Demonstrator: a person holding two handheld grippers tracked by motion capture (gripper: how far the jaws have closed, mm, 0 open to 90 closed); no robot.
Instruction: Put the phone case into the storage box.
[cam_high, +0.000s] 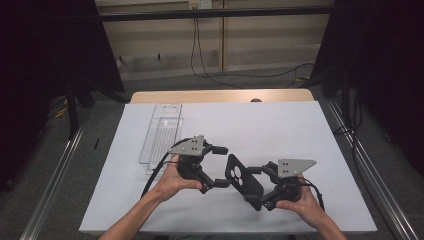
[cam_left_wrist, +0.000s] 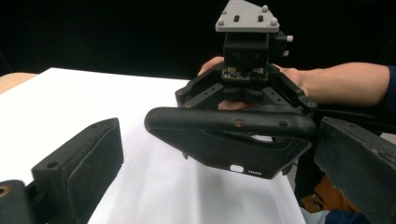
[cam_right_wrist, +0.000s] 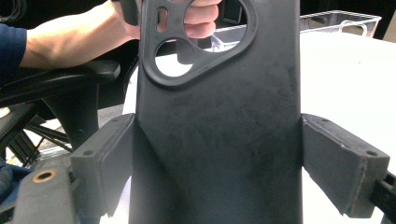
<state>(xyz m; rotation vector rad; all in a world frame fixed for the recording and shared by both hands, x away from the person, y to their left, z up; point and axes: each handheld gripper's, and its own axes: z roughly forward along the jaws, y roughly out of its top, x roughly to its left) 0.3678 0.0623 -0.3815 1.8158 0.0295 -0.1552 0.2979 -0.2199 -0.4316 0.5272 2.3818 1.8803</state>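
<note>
no readable text, labels, brands or numbers anywhere

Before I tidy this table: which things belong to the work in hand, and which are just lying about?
In use:
- black phone case, clamped across its width by the right gripper
- left gripper, open, jaws facing the case's end

Lying about:
- clear plastic tray at the table's left

White-covered table in a dim, dark-curtained work bay

A white sheet (cam_high: 280, 125) covers a light wooden tabletop (cam_high: 220, 95), whose far edge shows bare. Grey carpeted floor (cam_high: 90, 150) surrounds it, with silver metal rails (cam_high: 50, 190) running along both sides. Black curtains (cam_high: 45, 50) hang left and right; behind stands a beige panelled wall (cam_high: 260, 40) with black cables (cam_high: 200, 60) trailing to the floor.
</note>
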